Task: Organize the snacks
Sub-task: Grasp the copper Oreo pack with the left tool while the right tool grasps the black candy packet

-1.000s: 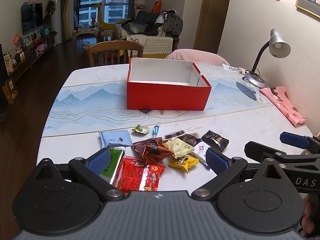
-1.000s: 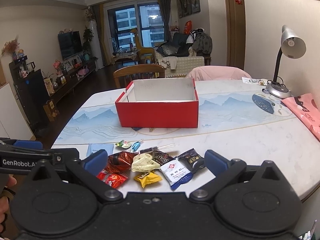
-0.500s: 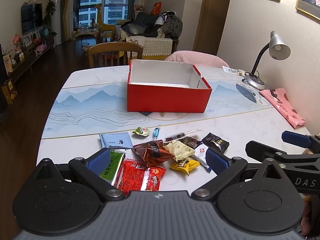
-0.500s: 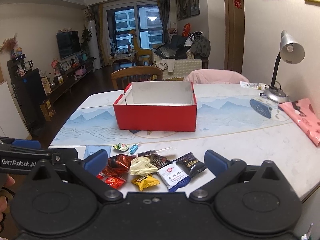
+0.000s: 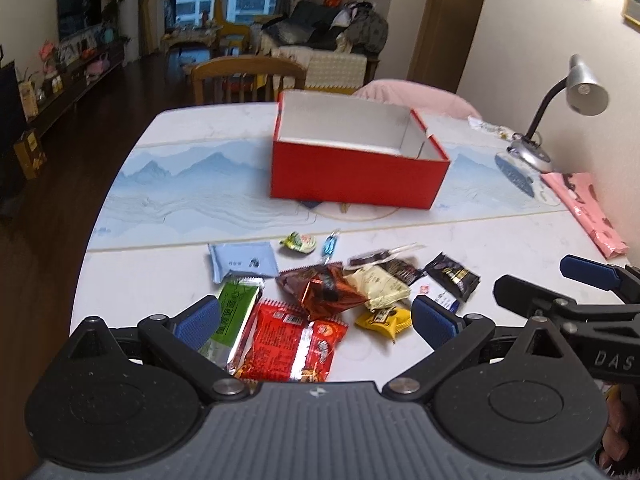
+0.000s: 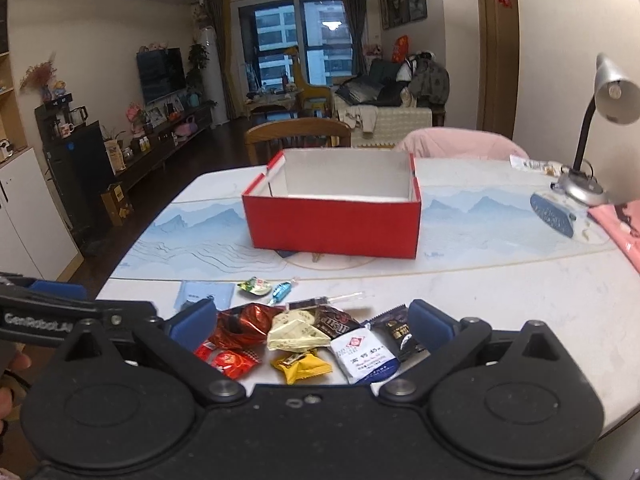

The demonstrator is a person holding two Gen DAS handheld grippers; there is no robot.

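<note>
Nothing has gone into the open red cardboard box point(image 5: 356, 178) yet, as far as its visible white inside shows; it stands at the centre of the left wrist frame on the white marble-look table point(image 5: 500, 240), well apart from the snacks. All the wrapped snacks lie loose in the lower middle of both frames: a green foil bar point(image 5: 234, 314), a red foil packet point(image 5: 292, 340), a crumpled brown-red foil bag point(image 5: 324, 290), a cream wrapped biscuit point(image 6: 296, 334), a yellow wrapped candy point(image 6: 302, 364), a white sachet with a red diamond mark point(image 6: 364, 354), a black wrapped chocolate point(image 5: 452, 276), a pale blue flat pouch point(image 5: 242, 260) and two small sweets nearer the box. The left gripper point(image 5: 316, 318) is spread wide and empty above the pile, and the right gripper point(image 6: 312, 318) is likewise released, holding nothing. By my judgement the task is at its very start: every snack remains to be picked and carried to the box.
</note>
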